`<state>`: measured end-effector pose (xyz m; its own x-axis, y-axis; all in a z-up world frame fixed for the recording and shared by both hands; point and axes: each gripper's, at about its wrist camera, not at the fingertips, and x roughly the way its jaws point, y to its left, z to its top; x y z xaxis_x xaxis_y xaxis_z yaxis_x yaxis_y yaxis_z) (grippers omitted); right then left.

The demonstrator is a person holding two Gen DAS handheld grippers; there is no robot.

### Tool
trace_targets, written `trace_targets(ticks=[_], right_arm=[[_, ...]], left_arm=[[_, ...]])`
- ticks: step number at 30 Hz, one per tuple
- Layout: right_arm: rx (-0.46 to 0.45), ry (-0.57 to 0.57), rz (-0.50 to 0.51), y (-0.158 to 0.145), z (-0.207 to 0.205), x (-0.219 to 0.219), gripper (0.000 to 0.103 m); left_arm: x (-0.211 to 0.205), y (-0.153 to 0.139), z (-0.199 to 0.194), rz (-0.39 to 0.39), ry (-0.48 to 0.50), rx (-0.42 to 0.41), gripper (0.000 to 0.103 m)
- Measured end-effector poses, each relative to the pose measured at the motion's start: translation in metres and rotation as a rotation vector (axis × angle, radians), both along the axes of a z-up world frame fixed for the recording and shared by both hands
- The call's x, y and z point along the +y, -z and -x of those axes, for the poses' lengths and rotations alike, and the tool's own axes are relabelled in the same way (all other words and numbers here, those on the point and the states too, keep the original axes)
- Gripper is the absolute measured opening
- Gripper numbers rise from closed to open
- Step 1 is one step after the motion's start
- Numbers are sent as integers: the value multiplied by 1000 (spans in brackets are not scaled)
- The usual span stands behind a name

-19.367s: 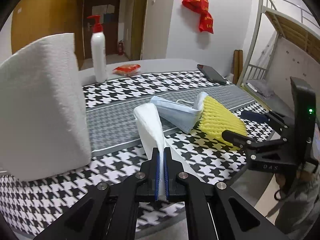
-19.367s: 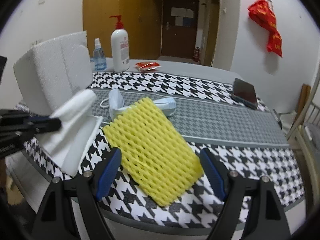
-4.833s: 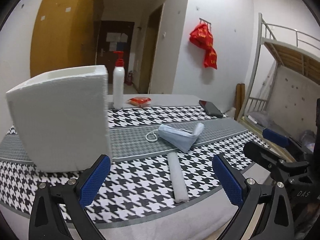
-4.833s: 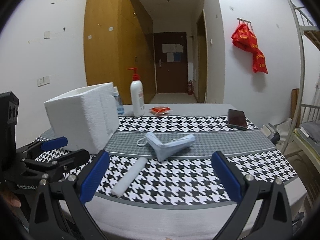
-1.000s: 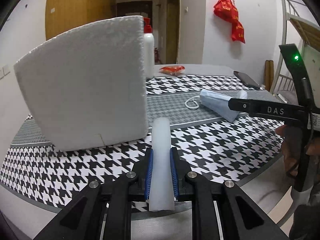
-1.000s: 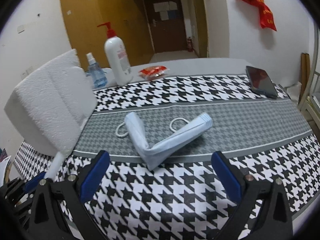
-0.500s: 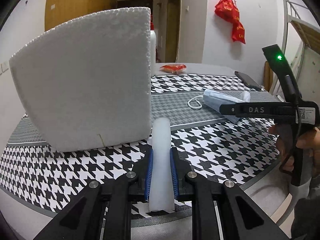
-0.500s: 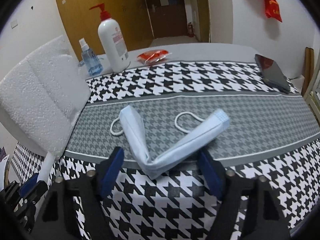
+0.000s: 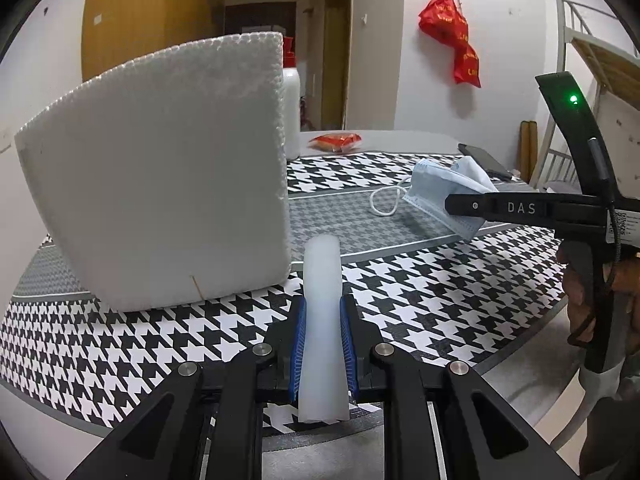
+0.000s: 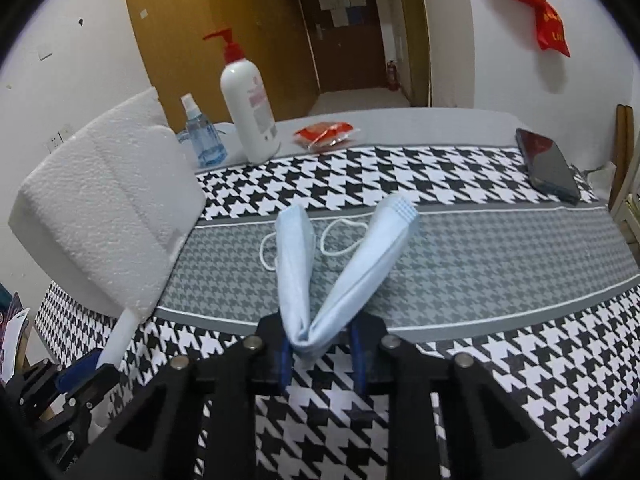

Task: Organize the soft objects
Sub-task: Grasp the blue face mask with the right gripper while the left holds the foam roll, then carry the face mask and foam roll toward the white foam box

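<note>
1. Left wrist view: the left tongs (image 9: 322,338) are pinching a white foam roll (image 9: 322,320). Both blue pads press its sides. The roll runs forward between the fingers and sticks out past them at both ends, above the houndstooth-covered worktop (image 9: 420,292).
2. Left wrist view: a white foam box (image 9: 160,200) stands on the worktop just left of the roll's far end. A white bottle (image 9: 291,114) shows partly behind the box.
3. Left wrist view: the right tongs (image 9: 460,204) reach in from the right edge, held by a hand (image 9: 600,284). Their tip overlaps a folded blue face mask (image 9: 444,196), whose white ear loop lies on the grey band of the cloth. The jaw gap is not visible from this side.
4. Left wrist view: a red packet (image 9: 336,141) and a dark phone (image 9: 484,160) lie on the far part of the worktop.
5. Right wrist view: the right tongs (image 10: 320,354) are closing, with the fold of the face mask (image 10: 316,296) between the blue pads. The two halves of the mask rise forward in a V. Whether the pads already press the fold cannot be told; the left pad sits against it, and the right pad appears just clear.
6. Right wrist view: the foam box (image 10: 108,216) is at the left. The left tongs (image 10: 86,364) with the foam roll (image 10: 122,336) show at the lower left.
7. Right wrist view: a pump bottle (image 10: 248,108) and a small blue spray bottle (image 10: 200,136) stand at the far edge. The red packet (image 10: 326,134) and phone (image 10: 548,170) lie farther right.
</note>
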<state>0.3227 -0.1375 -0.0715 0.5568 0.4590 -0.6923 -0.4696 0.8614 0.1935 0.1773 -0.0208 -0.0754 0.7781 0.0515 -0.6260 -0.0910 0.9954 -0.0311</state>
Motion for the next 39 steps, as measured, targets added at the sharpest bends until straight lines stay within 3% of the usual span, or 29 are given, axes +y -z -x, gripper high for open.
trace_targets(ticks=[17,39], right_arm=[[-104,8,-2,-32,40,-6,27],[-206,-18,-15,-63,100,19,28]], left_arm=[[8,-26,36,-6,13,-62,18],[45,-56,66,-7,-4,-164,18]])
